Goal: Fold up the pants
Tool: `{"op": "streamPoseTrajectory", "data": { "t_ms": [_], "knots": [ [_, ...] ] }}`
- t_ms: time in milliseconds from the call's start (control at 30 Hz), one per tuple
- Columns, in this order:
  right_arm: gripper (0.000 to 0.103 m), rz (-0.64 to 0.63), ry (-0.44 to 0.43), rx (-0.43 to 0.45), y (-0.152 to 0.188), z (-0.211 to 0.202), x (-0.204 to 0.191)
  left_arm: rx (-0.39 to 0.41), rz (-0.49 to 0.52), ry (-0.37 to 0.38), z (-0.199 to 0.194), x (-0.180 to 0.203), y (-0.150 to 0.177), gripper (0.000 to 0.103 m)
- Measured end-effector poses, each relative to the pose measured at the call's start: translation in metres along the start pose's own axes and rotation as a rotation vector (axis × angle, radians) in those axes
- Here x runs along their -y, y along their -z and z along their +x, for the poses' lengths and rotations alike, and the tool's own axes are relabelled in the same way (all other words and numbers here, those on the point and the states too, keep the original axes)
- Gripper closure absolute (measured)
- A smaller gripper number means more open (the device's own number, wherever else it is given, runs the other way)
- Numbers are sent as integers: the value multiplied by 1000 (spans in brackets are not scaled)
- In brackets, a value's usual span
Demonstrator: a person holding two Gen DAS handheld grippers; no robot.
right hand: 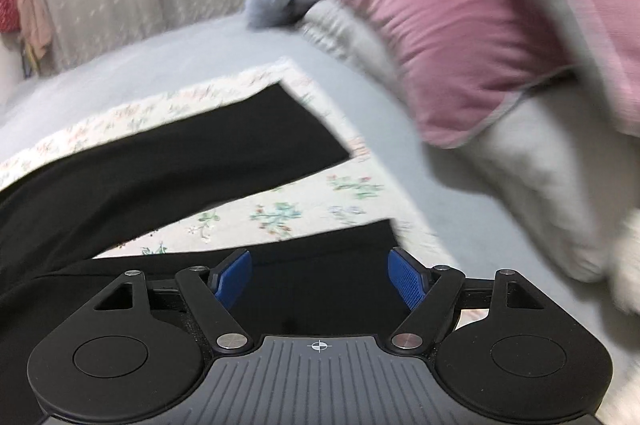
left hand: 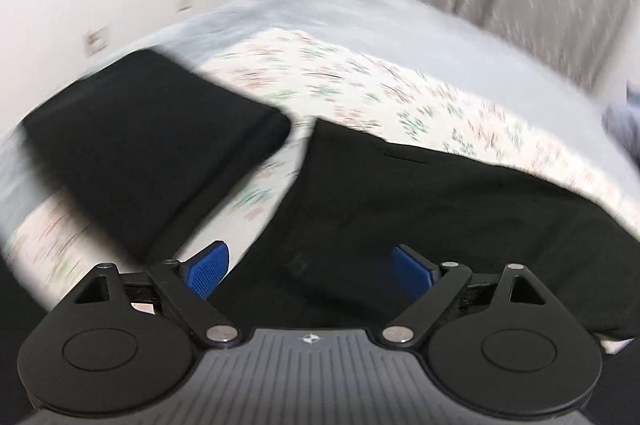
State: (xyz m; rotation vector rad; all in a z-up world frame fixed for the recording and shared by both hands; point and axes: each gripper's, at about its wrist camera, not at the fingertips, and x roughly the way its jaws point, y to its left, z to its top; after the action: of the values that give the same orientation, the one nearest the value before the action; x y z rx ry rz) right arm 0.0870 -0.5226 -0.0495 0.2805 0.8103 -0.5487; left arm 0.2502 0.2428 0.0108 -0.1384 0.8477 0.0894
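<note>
The black fabric pants (left hand: 460,209) lie spread on the floral-print cloth (left hand: 360,81) over the pale blue bed (left hand: 320,5), both legs fanned apart in the right wrist view. The left gripper (left hand: 308,265) and right gripper (right hand: 320,277) both hang wide with nothing in them. Best bet is probably pinching one leg's hem and waist edge, then laying it flat over the other leg, edges lined up.

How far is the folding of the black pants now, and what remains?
Done: nothing looks folded. The black pants lie on the floral cloth with both legs apart. A separate folded black garment lies beside them. In hand: nothing; the left claw and right claw stand open above the fabric. Left: bring the legs together, then fold them over.
</note>
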Motion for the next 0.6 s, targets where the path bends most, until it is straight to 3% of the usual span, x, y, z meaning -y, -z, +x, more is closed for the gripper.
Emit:
{"op": "streamPoseTrajectory", "data": {
  "t_ms": [100,200,333,400,433,467,500,533,567,600],
  "knots": [
    [26,-2,36,-3,-14,26,4,-10,59,-62,48,24,-29,8],
    [26,30,52,-11,-28,47,13,-46,35,-129,91,31,-45,8],
    [26,202,-25,-25,-48,83,33,-92,-29,-146,130,36,-49,12],
    [27,307,-37,-44,-54,106,42,-33,-13,-172,135,44,-45,20],
    [27,344,-34,-42,-54,116,44,-4,-10,-174,134,48,-44,41],
    [34,344,-26,-19,-55,121,43,16,-9,-173,133,50,-43,68],
    [44,311,-11,1,-55,124,37,33,-2,-178,132,54,-43,75],
    [76,243,13,6,-56,128,29,46,18,-189,131,58,-42,85],
    [94,187,32,9,-57,130,22,54,36,-187,134,62,-42,91],
    [94,156,35,21,-56,130,18,64,43,-192,137,66,-42,91]
  ]
}}
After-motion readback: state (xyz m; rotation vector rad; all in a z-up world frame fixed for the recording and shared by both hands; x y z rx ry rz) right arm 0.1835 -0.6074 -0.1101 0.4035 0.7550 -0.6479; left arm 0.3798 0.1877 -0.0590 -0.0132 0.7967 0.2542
